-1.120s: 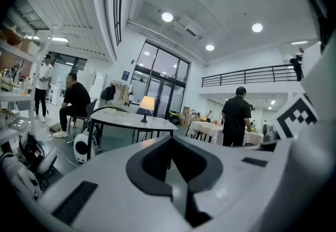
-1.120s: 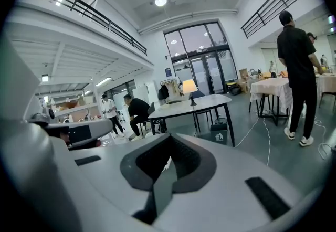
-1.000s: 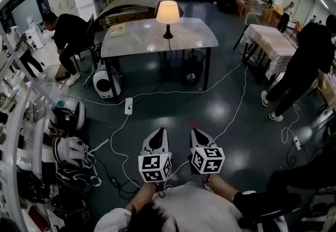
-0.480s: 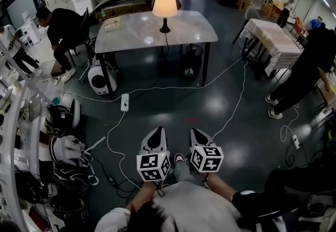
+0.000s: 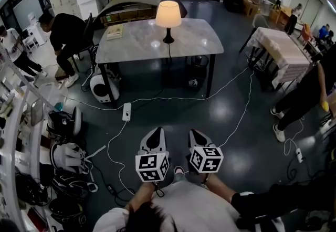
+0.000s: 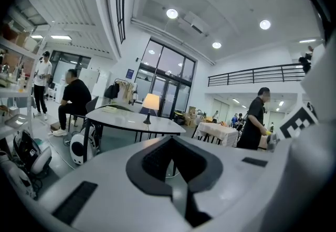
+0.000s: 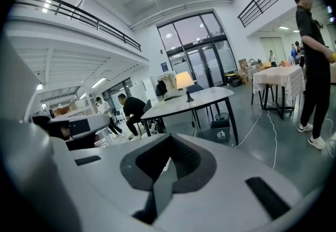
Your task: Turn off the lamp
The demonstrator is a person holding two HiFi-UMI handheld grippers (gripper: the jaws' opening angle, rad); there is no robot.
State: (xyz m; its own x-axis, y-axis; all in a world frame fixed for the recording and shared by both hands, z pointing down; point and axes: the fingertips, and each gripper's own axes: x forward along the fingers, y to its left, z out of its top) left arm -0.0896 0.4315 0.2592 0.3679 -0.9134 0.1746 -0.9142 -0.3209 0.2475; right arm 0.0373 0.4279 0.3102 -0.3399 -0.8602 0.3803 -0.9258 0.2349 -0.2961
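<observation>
At six o'clock in the head view, nearest the person, the left gripper (image 5: 156, 134) and the right gripper (image 5: 196, 135) are riding side by side, both pointing toward twelve o'clock above the glossy dark floor (image 5: 173, 115). The left gripper's jaws are pressing together with nothing between them, as its own view is showing, and the right gripper's jaws are likewise meeting on nothing. Just beyond them, toward eleven o'clock, a white power strip (image 5: 126, 112) is lying on the floor, with white cable (image 5: 231, 76) trailing from it toward two o'clock. Farther out at twelve o'clock, a grey marble-topped table (image 5: 136, 42) is standing well apart from both grippers, and a black waste bin (image 5: 194, 74) is sitting under its right end. The lamp (image 5: 168, 16) is standing upright on the far middle of that tabletop, its cream shade glowing; it is also showing lit in the left gripper view (image 6: 150, 104) and the right gripper view (image 7: 184, 81). A book (image 5: 115, 30) is lying on the table at the lamp's left. At ten o'clock a person in black (image 5: 65, 34) is sitting beside the table, bending forward. At two o'clock a cloth-covered table (image 5: 278, 47) is standing, and at three o'clock another person in black (image 5: 304, 94) is standing on the floor.
</observation>
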